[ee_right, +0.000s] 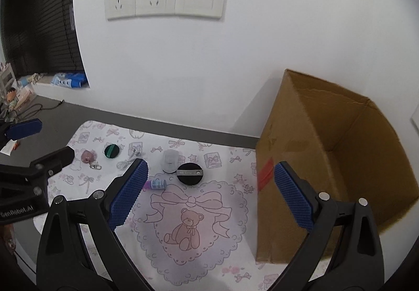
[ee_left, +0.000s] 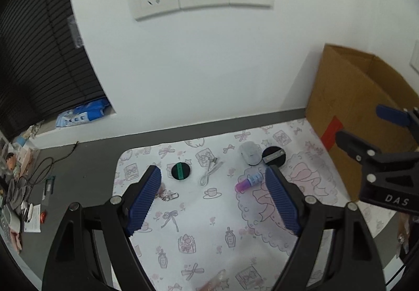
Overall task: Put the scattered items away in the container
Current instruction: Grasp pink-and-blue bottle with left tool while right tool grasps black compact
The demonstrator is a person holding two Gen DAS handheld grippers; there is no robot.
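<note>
Nothing is tidied yet, as far as I can judge: every loose item I can see lies on the white cloth printed with pink bows and a teddy bear (ee_right: 193, 251), and what shows of the inside of the tall brown cardboard box (ee_right: 327, 160) at the cloth's right edge looks bare.

My left tongs (ee_left: 213, 199) are spread wide and carry nothing; my right tongs (ee_right: 209, 194) are likewise parted and empty.

Still to collect: the small bottle with a purple cap and blue label (ee_right: 156, 184), the black round puff with a silver ribbon (ee_right: 189, 173) touching the pale grey rounded case (ee_right: 170, 160), the black disc with a green band (ee_right: 111, 151), the thin metal scissors (ee_left: 210, 172), and a pink keyring charm (ee_right: 88, 157) farthest from the box.

The bottle lies nearest both tongs, so I would likely start there.
</note>
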